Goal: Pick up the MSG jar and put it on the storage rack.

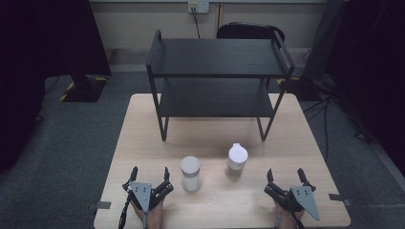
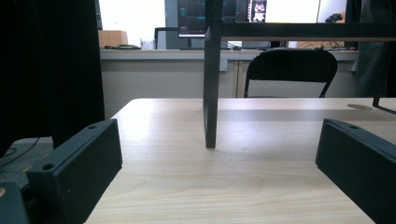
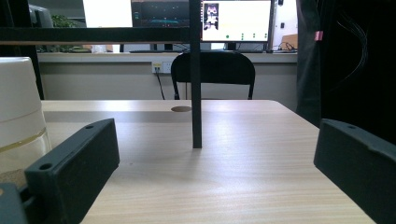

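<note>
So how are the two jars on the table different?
The left jar has a flat round lid, while the right jar has a lid with a small raised spout. The right jar stands farther back, nearer the black shelf; the left jar is closer to the left gripper. The right jar looks a bit taller. Both are upright, see-through, white-lidded, and untouched.

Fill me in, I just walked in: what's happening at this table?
A person holds a gripper in each hand near the table's front edge. The left gripper and right gripper are both open and hold nothing. Two white-lidded jars, the left jar and the right jar, stand between them, untouched. Behind stands an empty black shelf.
</note>
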Tool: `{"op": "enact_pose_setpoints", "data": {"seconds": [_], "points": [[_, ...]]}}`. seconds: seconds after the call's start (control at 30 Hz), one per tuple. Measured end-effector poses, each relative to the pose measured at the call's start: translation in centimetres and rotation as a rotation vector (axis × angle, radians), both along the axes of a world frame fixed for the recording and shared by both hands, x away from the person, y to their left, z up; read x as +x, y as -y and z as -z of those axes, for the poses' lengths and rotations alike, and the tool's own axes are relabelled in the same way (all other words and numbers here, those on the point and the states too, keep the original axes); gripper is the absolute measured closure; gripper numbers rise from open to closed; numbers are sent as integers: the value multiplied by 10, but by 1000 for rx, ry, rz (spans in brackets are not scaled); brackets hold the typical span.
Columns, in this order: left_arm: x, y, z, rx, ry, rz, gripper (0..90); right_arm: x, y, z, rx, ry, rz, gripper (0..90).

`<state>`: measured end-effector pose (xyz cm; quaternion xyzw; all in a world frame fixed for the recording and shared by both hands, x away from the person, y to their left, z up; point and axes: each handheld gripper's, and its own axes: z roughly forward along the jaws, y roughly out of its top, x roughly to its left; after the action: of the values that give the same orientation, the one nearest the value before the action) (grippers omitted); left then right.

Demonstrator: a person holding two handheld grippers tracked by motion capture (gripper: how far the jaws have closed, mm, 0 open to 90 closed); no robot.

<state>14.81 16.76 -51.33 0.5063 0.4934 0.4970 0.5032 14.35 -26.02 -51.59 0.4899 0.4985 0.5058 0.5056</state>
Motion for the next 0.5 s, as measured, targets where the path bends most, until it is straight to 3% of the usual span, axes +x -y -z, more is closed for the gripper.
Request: {"op": "enact_pose_setpoints", "data": {"seconds": [0.2, 0.5], "points": [[-1, -3, -6, -13, -19, 25, 0, 0, 0, 0, 0, 0, -1, 0], [-5, -10, -28, -20, -22, 78, 0, 0, 0, 0, 0, 0, 1, 0]]}}
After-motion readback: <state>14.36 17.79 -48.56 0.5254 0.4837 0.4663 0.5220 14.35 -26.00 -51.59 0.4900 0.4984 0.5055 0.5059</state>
